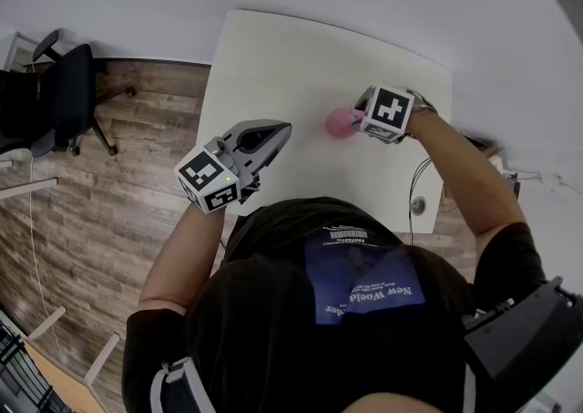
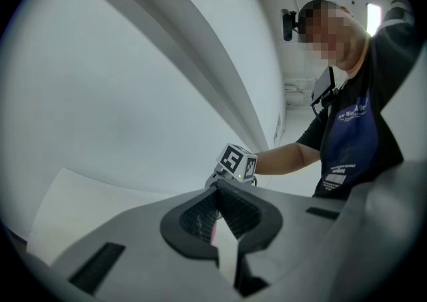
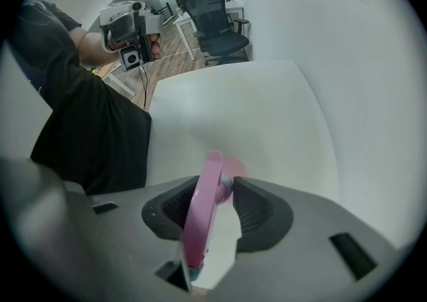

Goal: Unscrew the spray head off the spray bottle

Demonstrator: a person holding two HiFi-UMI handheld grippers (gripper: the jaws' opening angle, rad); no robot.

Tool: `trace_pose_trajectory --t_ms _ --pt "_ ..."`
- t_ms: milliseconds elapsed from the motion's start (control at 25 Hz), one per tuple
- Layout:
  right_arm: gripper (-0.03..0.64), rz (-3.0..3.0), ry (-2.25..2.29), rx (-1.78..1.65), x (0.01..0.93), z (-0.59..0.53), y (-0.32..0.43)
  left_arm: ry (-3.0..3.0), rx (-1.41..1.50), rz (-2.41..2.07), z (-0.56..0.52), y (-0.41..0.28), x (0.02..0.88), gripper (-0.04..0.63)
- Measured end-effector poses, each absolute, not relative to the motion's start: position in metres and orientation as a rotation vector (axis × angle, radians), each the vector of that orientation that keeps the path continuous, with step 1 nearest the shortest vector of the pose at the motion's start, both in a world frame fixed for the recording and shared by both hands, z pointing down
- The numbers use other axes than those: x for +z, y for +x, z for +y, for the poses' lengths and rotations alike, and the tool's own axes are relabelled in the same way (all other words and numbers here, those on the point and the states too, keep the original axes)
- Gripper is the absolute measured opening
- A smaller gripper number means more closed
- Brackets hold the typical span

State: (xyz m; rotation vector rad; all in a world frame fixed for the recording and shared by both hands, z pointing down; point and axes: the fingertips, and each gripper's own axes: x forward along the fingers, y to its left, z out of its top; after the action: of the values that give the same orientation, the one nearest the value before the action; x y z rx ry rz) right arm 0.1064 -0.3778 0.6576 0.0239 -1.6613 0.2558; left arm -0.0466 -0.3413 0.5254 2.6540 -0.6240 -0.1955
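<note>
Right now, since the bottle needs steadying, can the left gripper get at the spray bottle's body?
Probably yes: the table between the left gripper and the spray bottle is bare, and the right gripper grips only the spray head, from above. The left jaws are shut and must open.

White table (image 1: 273, 56) — a pink spray bottle (image 1: 341, 122) stands on it.
</note>
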Motion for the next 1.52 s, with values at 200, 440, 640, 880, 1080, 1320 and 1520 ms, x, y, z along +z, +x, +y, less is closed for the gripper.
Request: trace_pose_trajectory --t_ms 200,440,640,880,1080,1320,1520 --pt "0.14 -1.66 0.013 0.255 0.656 -0.378 0.104 2.638 -0.208 -0.626 -0.341 -0.047 0.524 0.0" --pt "0.14 -1.652 0.016 0.248 0.658 -0.38 0.104 2.623 -0.212 -0.629 -0.34 -0.049 0.525 0.0" --pt "0.14 -1.653 0.021 0.202 0.657 -0.382 0.102 2.616 -0.215 -0.635 -0.339 -0.05 0.525 0.0" --pt "0.133 -1.671 0.046 0.172 0.655 -0.386 0.105 2.615 -0.214 -0.628 -0.338 -0.049 0.526 0.0" --pt "0.132 -1.736 0.073 0.208 0.644 -0.385 0.107 2.609 -0.221 -0.617 -0.334 -0.05 0.525 0.0" --pt "0.13 -1.969 0.227 0.368 0.602 -0.39 0.111 2.615 -0.233 -0.617 -0.331 -0.053 0.52 0.001" --pt "0.13 -2.298 0.36 0.53 0.538 -0.388 0.108 2.612 -0.297 -0.553 -0.329 -0.057 0.495 0.002"
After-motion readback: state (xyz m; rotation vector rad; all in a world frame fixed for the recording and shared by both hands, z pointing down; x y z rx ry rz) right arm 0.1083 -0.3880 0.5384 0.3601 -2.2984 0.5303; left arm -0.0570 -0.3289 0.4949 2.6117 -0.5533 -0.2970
